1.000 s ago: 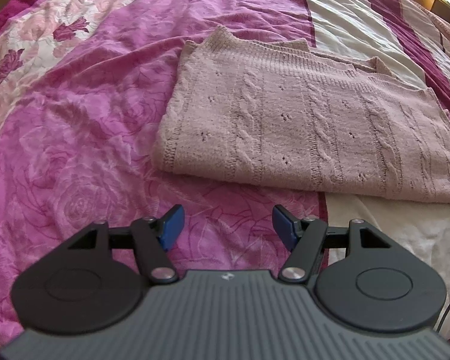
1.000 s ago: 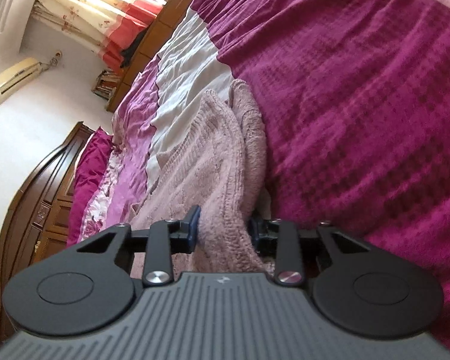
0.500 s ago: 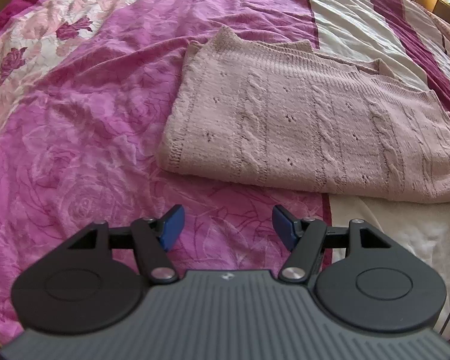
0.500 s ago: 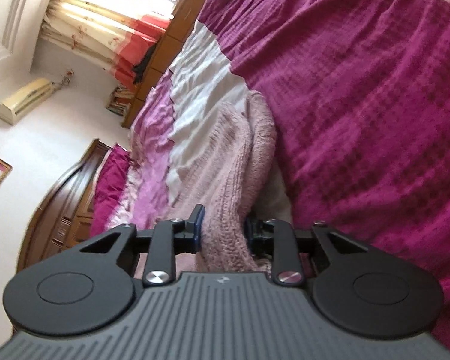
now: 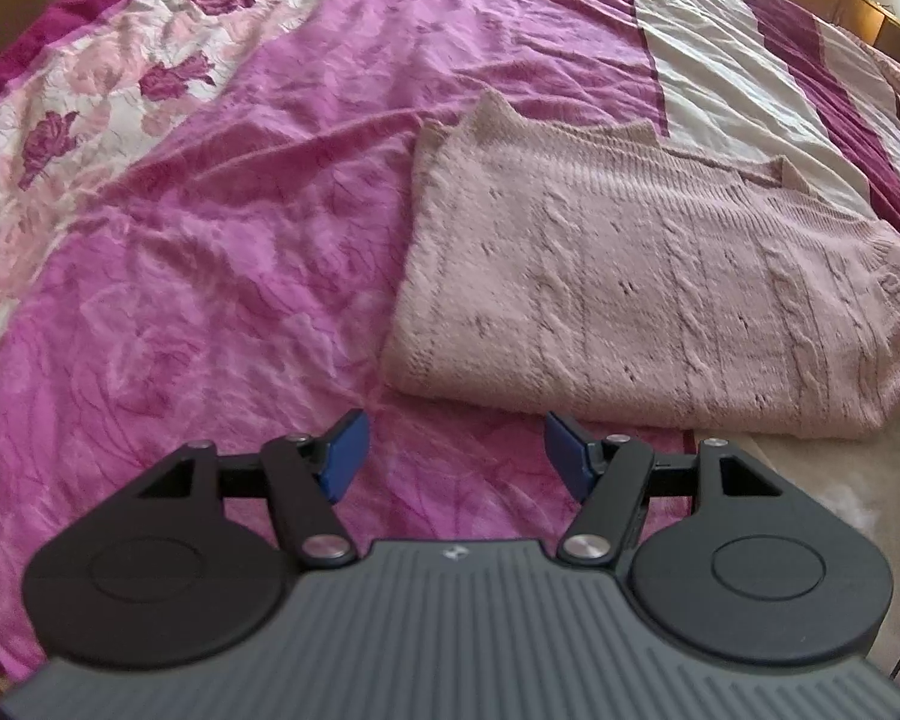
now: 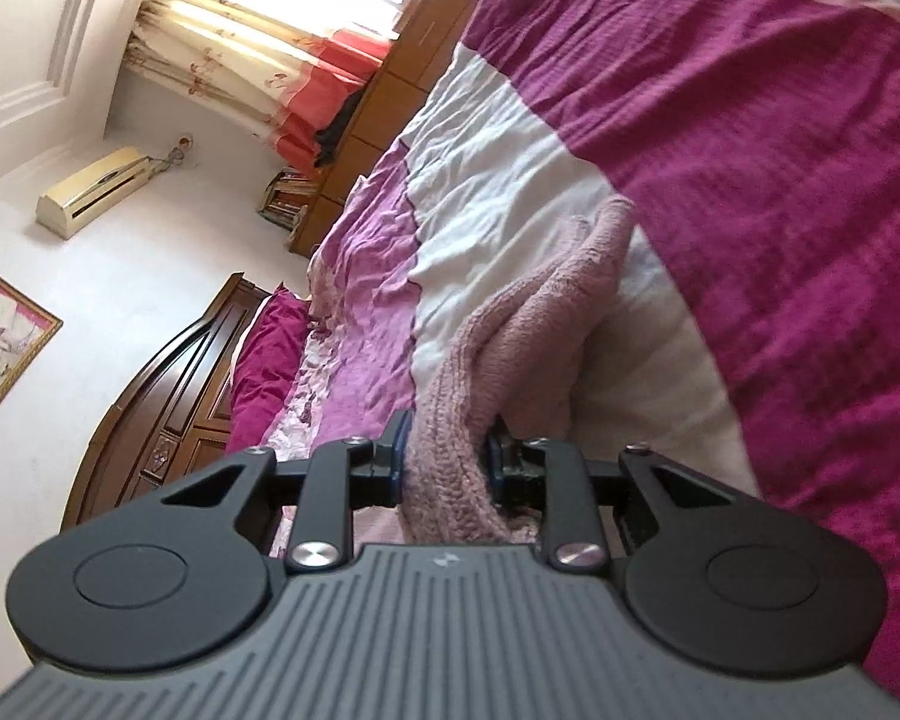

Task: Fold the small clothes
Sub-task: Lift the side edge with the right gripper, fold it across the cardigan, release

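Observation:
A pale pink cable-knit sweater [image 5: 642, 294] lies folded into a rectangle on the bedspread, right of centre in the left wrist view. My left gripper [image 5: 455, 457] hovers open just short of the sweater's near edge, nothing between its blue pads. In the right wrist view the same sweater [image 6: 510, 348] has one thick edge bunched and raised off the bed, and my right gripper [image 6: 444, 450] is shut on that edge, the knit squeezed between the pads. The rest of the garment trails away from the jaws along the bed.
A magenta, pink and white rose-patterned bedspread [image 5: 180, 276] covers the bed. A dark wooden headboard [image 6: 168, 384] stands at its end. Beyond are curtains [image 6: 258, 42], a wall air conditioner [image 6: 90, 189], a framed picture [image 6: 0, 336] and wooden cabinets [image 6: 378, 114].
The right gripper closed tighter on the sweater's edge and rose, lifting the bunched knit off the bed. In the left view the sweater's right end has drawn in; the left gripper edged slightly.

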Action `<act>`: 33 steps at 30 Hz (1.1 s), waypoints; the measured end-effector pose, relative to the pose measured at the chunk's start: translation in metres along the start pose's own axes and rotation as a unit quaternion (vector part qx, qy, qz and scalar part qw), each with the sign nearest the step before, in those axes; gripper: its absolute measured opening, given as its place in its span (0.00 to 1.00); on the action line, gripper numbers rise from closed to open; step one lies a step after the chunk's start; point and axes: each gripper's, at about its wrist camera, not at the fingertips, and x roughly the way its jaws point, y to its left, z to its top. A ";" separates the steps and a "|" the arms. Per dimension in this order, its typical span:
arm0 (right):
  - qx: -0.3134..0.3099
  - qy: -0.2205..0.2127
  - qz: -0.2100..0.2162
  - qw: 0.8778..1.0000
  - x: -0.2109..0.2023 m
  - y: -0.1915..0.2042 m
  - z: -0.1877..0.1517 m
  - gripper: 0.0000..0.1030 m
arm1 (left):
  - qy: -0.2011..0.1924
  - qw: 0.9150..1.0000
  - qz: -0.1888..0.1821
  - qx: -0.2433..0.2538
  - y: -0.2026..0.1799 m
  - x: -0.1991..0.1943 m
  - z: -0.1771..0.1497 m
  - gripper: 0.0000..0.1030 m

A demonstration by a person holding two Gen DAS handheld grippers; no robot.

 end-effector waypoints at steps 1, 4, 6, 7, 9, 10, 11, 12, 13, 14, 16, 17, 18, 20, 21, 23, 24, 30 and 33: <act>-0.003 0.001 0.001 1.000 0.001 0.004 0.000 0.26 | -0.003 1.000 0.003 0.003 0.002 -0.001 0.003 0.64; -0.017 0.004 0.007 1.000 0.005 0.019 -0.001 0.26 | -0.012 1.000 0.012 0.010 0.007 -0.005 0.011 0.64; -0.030 0.004 0.013 0.999 0.008 0.031 -0.003 0.25 | -0.018 1.000 0.014 0.008 0.011 -0.009 0.016 0.64; -0.035 0.005 0.015 0.999 0.009 0.036 -0.003 0.25 | -0.021 1.000 0.014 0.006 0.013 -0.010 0.018 0.64; -0.046 0.007 0.023 0.999 0.013 0.049 -0.006 0.24 | -0.026 1.000 0.014 0.002 0.019 -0.012 0.021 0.64; -0.052 0.010 0.027 0.998 0.016 0.055 -0.007 0.24 | -0.028 1.000 0.014 -0.001 0.021 -0.013 0.023 0.64; -0.058 0.012 0.031 0.998 0.019 0.062 -0.008 0.23 | -0.029 0.999 0.014 -0.002 0.023 -0.014 0.024 0.64; -0.067 0.015 0.035 0.997 0.022 0.069 -0.010 0.23 | -0.029 0.999 0.014 -0.004 0.025 -0.014 0.024 0.64; -0.077 0.019 0.040 0.996 0.026 0.078 -0.012 0.23 | -0.029 0.999 0.014 -0.004 0.027 -0.014 0.025 0.64; -0.087 0.023 0.044 0.995 0.028 0.085 -0.014 0.23 | -0.030 0.999 0.013 -0.005 0.029 -0.013 0.025 0.64; -0.110 0.032 0.049 0.992 0.036 0.102 -0.020 0.23 | -0.031 0.999 0.013 -0.006 0.032 -0.013 0.025 0.64; -0.118 0.036 0.052 0.991 0.039 0.109 -0.024 0.23 | -0.032 0.999 0.012 -0.008 0.034 -0.013 0.025 0.64; -0.126 0.042 0.056 0.990 0.043 0.117 -0.028 0.23 | -0.033 0.999 0.012 -0.009 0.036 -0.014 0.025 0.64; -0.143 0.052 0.062 0.986 0.052 0.133 -0.037 0.23 | -0.036 0.999 0.012 -0.011 0.041 -0.015 0.027 0.64; -0.151 0.056 0.064 0.985 0.057 0.141 -0.042 0.22 | -0.037 0.999 0.012 -0.013 0.044 -0.016 0.028 0.64; -0.165 0.068 0.070 0.982 0.067 0.156 -0.053 0.22 | -0.041 0.999 0.013 -0.017 0.050 -0.018 0.030 0.64; -0.168 0.073 0.074 0.980 0.072 0.162 -0.058 0.22 | -0.043 0.999 0.014 -0.018 0.054 -0.019 0.031 0.64; -0.181 0.121 0.096 0.971 0.111 0.196 -0.099 0.22 | -0.053 0.998 0.021 -0.028 0.074 -0.023 0.035 0.64; -0.214 0.158 0.087 0.960 0.135 0.208 -0.130 0.22 | -0.053 0.998 0.022 -0.035 0.084 -0.021 0.035 0.64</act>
